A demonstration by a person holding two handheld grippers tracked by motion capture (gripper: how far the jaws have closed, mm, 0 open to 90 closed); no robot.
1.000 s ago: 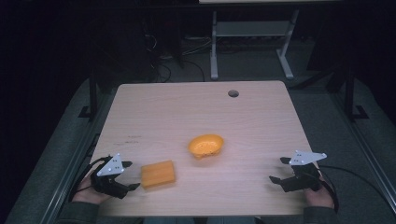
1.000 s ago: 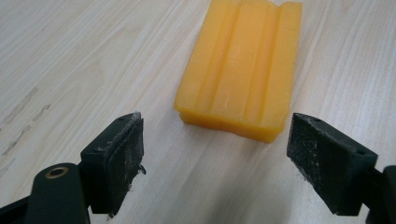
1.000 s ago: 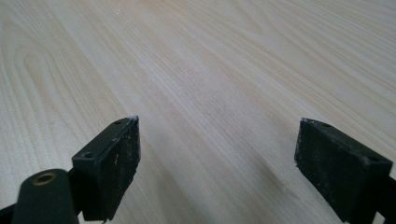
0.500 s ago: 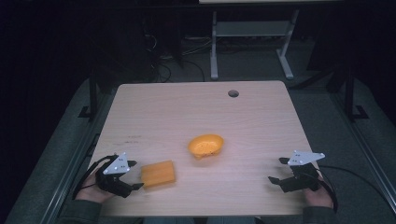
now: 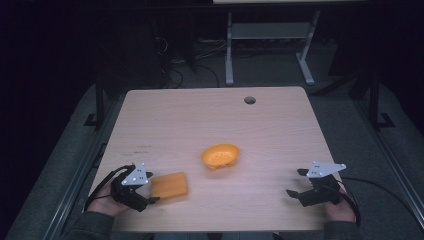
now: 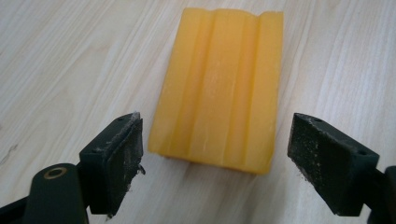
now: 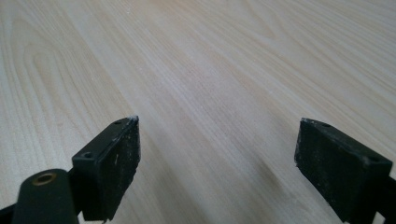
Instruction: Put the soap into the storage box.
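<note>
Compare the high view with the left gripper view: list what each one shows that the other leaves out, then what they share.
High view alone: the orange bowl at mid-table, the right gripper with open jaws over bare wood, the cable hole near the far edge, and the person's hands.

Left gripper view alone: the lengthwise grooves on top of the yellow block, and the worn pads of the jaws, apart on either side of the block's near end without touching it.

Shared: the block, the left gripper and the wooden table.
</note>
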